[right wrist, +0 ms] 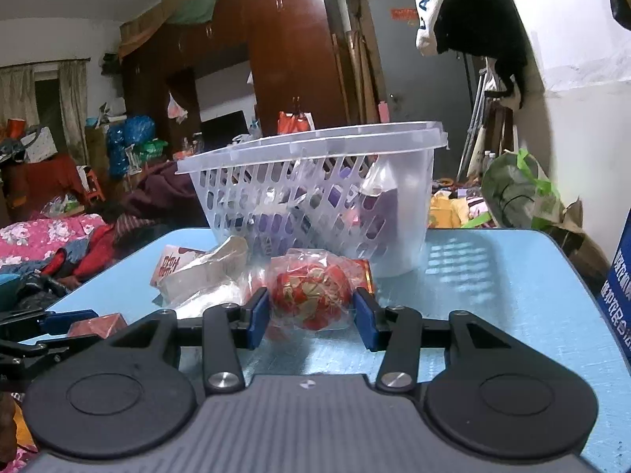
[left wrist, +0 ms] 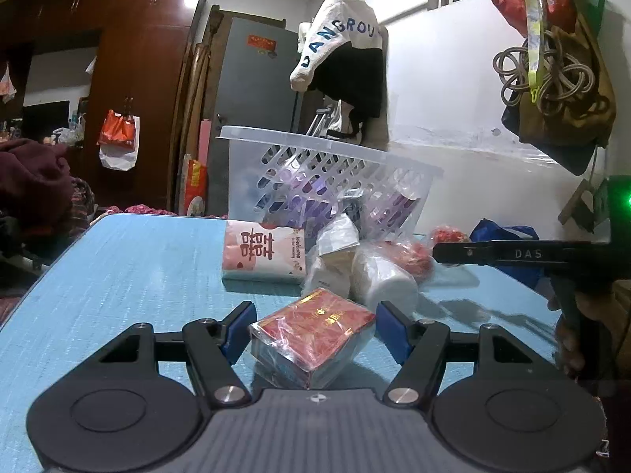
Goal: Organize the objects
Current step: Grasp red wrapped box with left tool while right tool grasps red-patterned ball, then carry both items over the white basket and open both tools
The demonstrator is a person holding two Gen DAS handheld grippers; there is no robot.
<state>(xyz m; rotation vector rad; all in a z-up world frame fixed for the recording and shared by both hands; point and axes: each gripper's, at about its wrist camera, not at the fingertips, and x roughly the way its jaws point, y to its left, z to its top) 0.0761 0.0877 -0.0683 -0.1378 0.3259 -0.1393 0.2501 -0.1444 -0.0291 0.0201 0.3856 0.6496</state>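
Observation:
In the left wrist view my left gripper (left wrist: pixel 313 333) is open around a red box wrapped in clear film (left wrist: pixel 311 331) lying on the blue table (left wrist: pixel 130 276); the pads stand apart from its sides. In the right wrist view my right gripper (right wrist: pixel 311 317) is open around a round red packet in clear plastic (right wrist: pixel 309 295); the pads stand close to its sides. A clear slotted basket (right wrist: pixel 315 193) holding purple packets stands behind it; it also shows in the left wrist view (left wrist: pixel 327 181).
A pink tissue pack (left wrist: pixel 264 254), a white roll in plastic (left wrist: pixel 384 276) and crumpled clear bags (right wrist: pixel 213 272) lie between the grippers and the basket. A bed with clothes is at the left, bags hang on the wall at the right.

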